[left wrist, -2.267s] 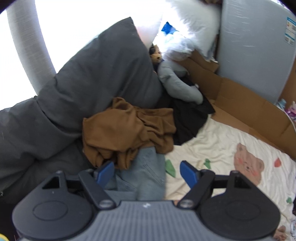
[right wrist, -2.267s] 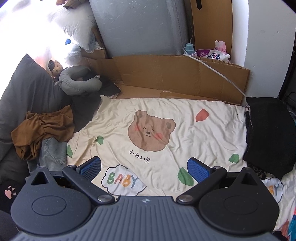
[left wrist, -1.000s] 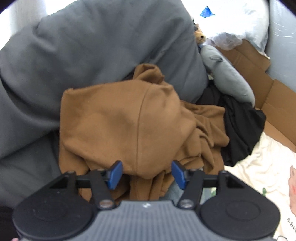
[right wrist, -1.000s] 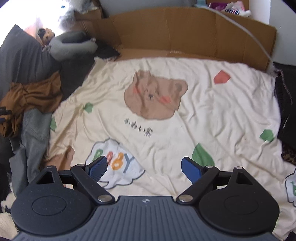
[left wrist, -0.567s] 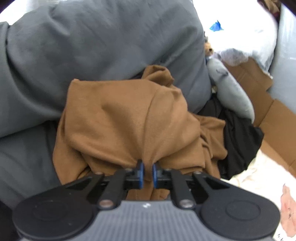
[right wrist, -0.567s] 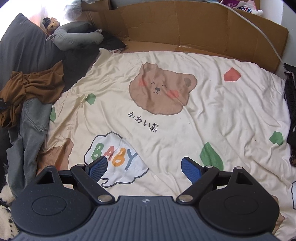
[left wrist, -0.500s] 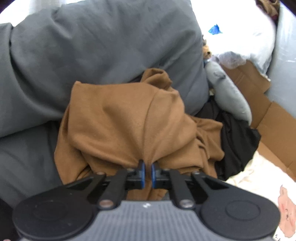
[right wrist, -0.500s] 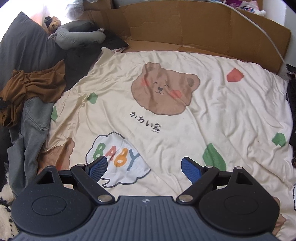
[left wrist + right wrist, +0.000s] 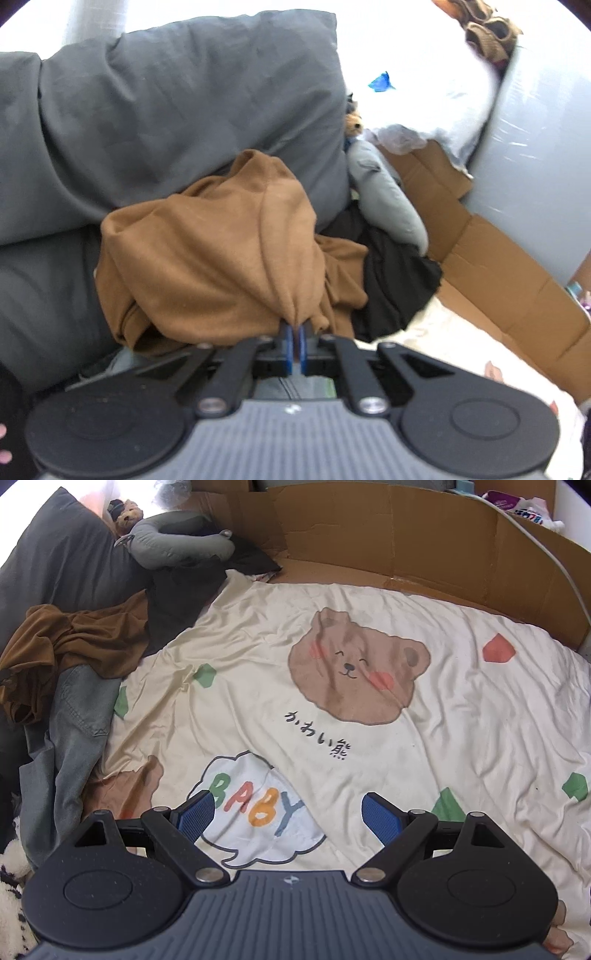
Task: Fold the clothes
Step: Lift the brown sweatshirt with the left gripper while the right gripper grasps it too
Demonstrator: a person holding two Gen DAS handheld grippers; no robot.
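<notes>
Since a second ago the left gripper has closed from wide open onto a fold of the crumpled brown knit garment; its blue fingers now pinch a gathered peak of that cloth, which is drawn up into a tight ridge running away from the tips; the garment has come nearer and fills the middle of the left wrist view. It lies heaped against the big dark grey pillow at the edge of the bed, on top of a pale blue denim garment and beside a black cloth; a grey neck pillow rests just beyond, near the brown cardboard sheets along the wall.

Over the cream bedsheet printed with a brown bear and the word BABY the right gripper hovers with its blue fingers spread wide and nothing between them; the sheet below it is bare of clothes; the brown garment shows at the far left of that view, well apart from the right gripper.
</notes>
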